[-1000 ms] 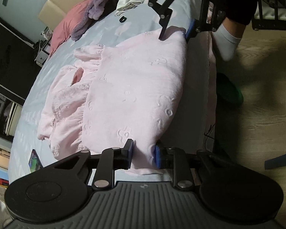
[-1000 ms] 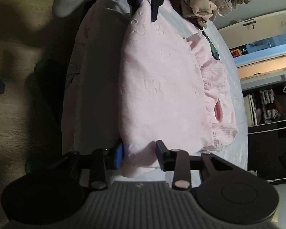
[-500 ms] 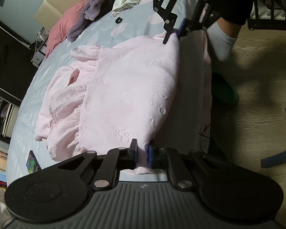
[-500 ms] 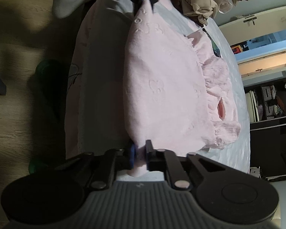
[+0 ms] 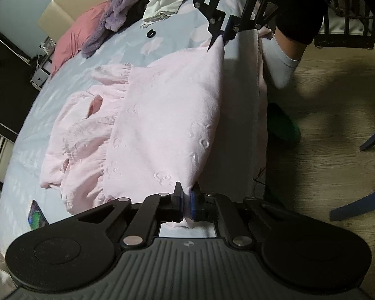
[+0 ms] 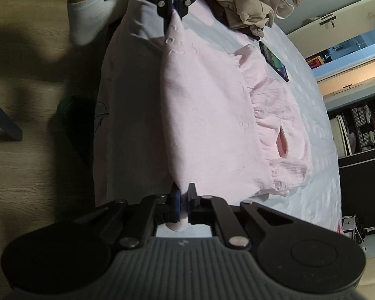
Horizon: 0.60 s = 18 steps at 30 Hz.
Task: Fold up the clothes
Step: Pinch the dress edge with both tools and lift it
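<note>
You are standing at the side of the bed (image 5: 182, 40), which has a pale blue sheet, and the pink garment (image 5: 162, 115) lies spread on the bed near its edge, with its ruffled part turned toward the middle of the bed. Your left gripper (image 5: 185, 201) is closed tight on one corner of the garment's near edge, and your right gripper (image 6: 184, 203) is closed tight on the other corner, so this edge is pulled up a little from the bed between them. A pile of other clothes (image 6: 260, 2) sits on the bed beyond the garment. A phone (image 6: 273, 61) lies on the bed just beside the garment's ruffles.
</note>
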Each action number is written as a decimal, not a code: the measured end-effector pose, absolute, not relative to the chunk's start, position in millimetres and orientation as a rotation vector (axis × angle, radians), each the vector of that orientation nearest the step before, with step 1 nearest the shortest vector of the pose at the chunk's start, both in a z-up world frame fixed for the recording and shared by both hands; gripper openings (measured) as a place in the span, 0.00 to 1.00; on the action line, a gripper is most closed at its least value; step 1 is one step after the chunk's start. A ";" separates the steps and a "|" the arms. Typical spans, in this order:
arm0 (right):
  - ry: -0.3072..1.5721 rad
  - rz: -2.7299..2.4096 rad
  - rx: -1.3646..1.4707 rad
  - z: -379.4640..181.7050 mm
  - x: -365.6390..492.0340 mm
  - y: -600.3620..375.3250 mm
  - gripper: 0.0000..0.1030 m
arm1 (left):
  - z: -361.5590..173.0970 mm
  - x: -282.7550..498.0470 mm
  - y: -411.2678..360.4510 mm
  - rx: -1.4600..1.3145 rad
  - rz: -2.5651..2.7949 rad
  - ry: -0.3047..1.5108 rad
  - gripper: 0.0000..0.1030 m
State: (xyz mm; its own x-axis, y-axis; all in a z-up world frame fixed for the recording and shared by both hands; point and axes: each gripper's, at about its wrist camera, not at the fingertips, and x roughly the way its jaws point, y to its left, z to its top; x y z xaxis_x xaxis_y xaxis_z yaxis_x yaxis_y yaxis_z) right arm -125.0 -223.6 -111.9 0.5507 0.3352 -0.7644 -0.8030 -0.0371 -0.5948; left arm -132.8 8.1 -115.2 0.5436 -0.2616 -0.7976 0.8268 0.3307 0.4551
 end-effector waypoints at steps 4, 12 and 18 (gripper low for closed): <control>0.468 0.983 -1.295 -104.0 -133.0 -226.5 0.06 | -105.4 -131.2 12.5 0.961 -0.814 0.688 0.03; 0.491 1.012 -1.269 -88.3 -149.2 -232.3 0.06 | -86.0 -142.6 18.0 0.939 -0.867 0.687 0.03; 0.515 1.054 -1.266 -76.4 -165.7 -237.2 0.06 | -78.3 -163.4 14.9 0.972 -0.993 0.720 0.03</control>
State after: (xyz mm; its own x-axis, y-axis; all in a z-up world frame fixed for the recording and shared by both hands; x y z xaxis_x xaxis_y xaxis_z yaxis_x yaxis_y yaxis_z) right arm -165.7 -237.2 -76.4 0.4668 0.3507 -0.8118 -0.8559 -0.0516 -0.5145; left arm -163.4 14.9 -78.3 0.3894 -0.3502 -0.8519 0.9186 0.2159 0.3311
